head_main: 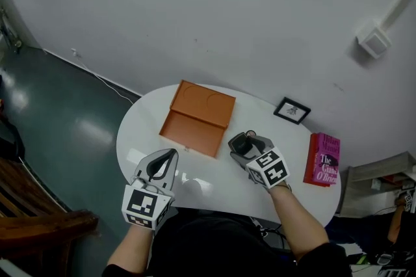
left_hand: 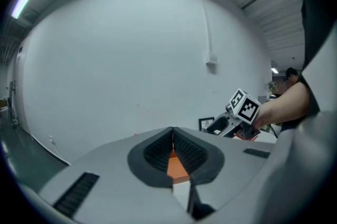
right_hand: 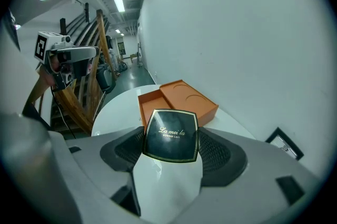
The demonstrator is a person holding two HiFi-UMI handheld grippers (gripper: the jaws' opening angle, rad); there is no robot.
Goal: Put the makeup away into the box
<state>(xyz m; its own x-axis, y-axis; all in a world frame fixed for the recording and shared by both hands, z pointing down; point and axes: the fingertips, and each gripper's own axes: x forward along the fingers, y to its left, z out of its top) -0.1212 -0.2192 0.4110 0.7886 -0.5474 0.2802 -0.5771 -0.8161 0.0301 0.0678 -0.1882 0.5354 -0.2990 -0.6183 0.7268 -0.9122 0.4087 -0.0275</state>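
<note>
An open orange box point(head_main: 190, 131) lies on the white round table point(head_main: 214, 184), its lid point(head_main: 208, 102) resting next to it on the far side. My right gripper point(head_main: 244, 143) is to the right of the box, shut on a black square powder compact point(right_hand: 171, 136) with gold lettering. In the right gripper view the box point(right_hand: 150, 101) and its lid point(right_hand: 189, 98) lie just beyond the compact. Over the table's near left edge, my left gripper point(head_main: 160, 166) is shut with nothing in it. Between its pads point(left_hand: 158, 152) a strip of orange box point(left_hand: 175, 166) shows.
A pink book point(head_main: 322, 159) lies at the table's right edge. A small black picture frame point(head_main: 291, 110) stands at the back right. A grey wall rises behind the table, and a dark wooden bench point(head_main: 32, 211) stands on the floor to the left.
</note>
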